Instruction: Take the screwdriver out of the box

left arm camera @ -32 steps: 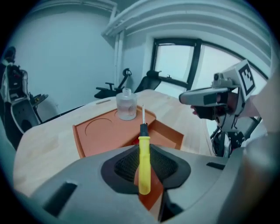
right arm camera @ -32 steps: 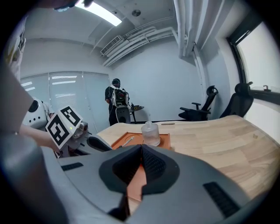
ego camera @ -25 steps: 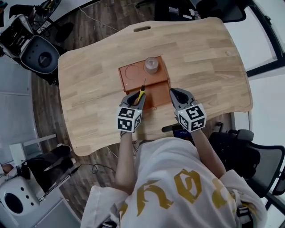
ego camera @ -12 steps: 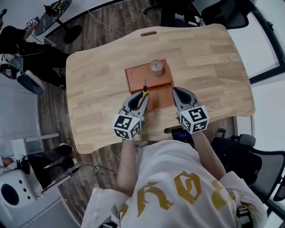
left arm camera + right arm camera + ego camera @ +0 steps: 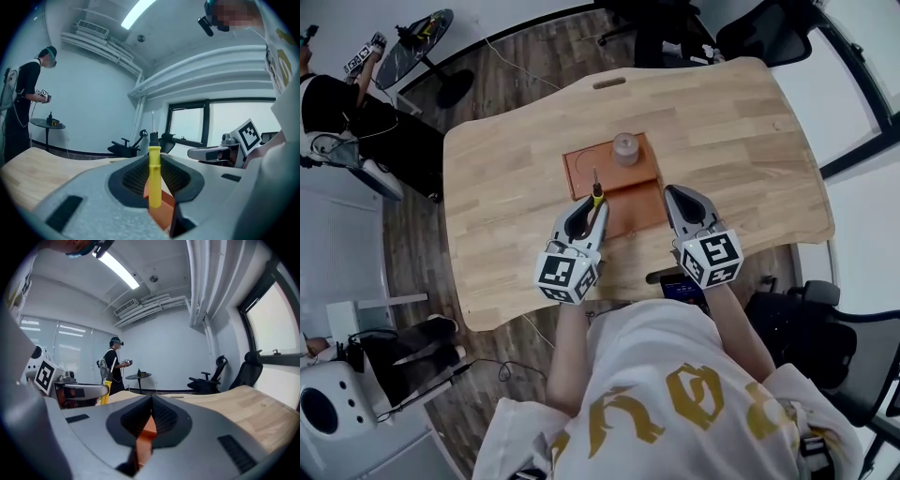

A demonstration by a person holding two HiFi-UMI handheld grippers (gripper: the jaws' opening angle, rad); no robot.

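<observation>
The screwdriver [image 5: 596, 192], with a yellow handle and a thin metal shaft, is clamped in my left gripper [image 5: 593, 204] above the orange box [image 5: 586, 167]. In the left gripper view the handle [image 5: 154, 174] stands upright between the pads and the shaft points up past the tips. My right gripper [image 5: 673, 193] hovers at the box's right edge with its tips together. In the right gripper view [image 5: 151, 398] the orange box shows only through the gap behind the tips. The box lies open on the wooden table [image 5: 731, 141].
A small grey cylinder [image 5: 625, 146] stands in the box's far half, beside a round recess. A dark phone-like thing [image 5: 679, 280] lies at the table's near edge. A person [image 5: 342, 117] stands beyond the table's left end, with office chairs [image 5: 750, 28] at the far side.
Both grippers have risen toward the head camera, the left one more, and the screwdriver has gone up with it. The box has stayed on the table.
</observation>
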